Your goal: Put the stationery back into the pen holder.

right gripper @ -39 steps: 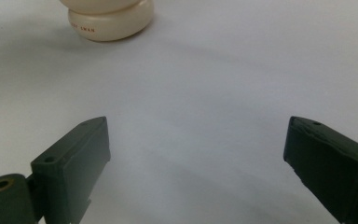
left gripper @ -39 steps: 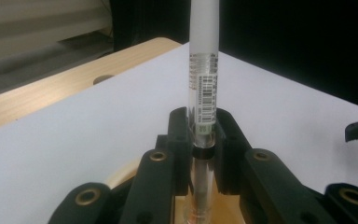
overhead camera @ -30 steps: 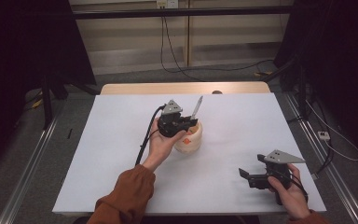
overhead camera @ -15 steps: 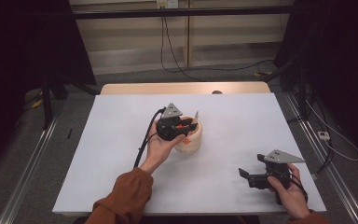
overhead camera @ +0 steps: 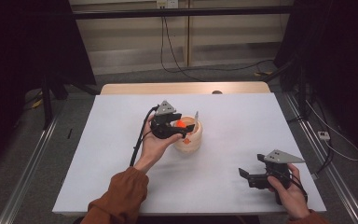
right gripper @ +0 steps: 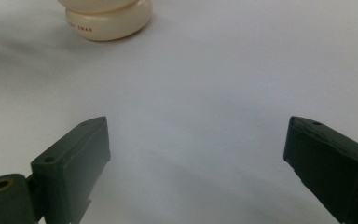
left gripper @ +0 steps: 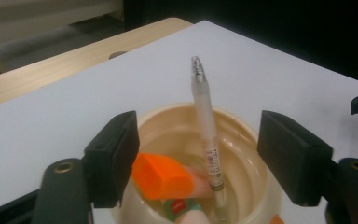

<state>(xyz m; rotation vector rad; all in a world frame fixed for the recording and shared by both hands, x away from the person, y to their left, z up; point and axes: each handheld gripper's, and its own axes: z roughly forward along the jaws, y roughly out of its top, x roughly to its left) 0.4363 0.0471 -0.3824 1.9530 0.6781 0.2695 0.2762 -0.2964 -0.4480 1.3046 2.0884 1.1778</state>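
Observation:
A cream cup [overhead camera: 189, 141] stands near the middle of the white table [overhead camera: 98, 149]. My left gripper [overhead camera: 187, 129] hovers right above it. In the left gripper view its jaws have just been opening and now stand apart on either side of the cup [left gripper: 247, 156]. A translucent white pen [left gripper: 205, 121] leans in the cup between the pads [left gripper: 114, 156], touching neither. An orange marker [left gripper: 163, 176] lies in the cup beside it. My right gripper [overhead camera: 245, 175] rests open near the table's front right, and nothing is between its jaws [right gripper: 196, 154].
The cup's base [right gripper: 107, 23] appears at the top left of the right gripper view, far from that gripper. A wooden strip [overhead camera: 182, 87] borders the table's far edge. Metal rails [overhead camera: 28, 172] run along the floor on both sides.
The left gripper held the pen up above the cup, lowered it in, then opened and let it go. The right gripper has stayed where it was.

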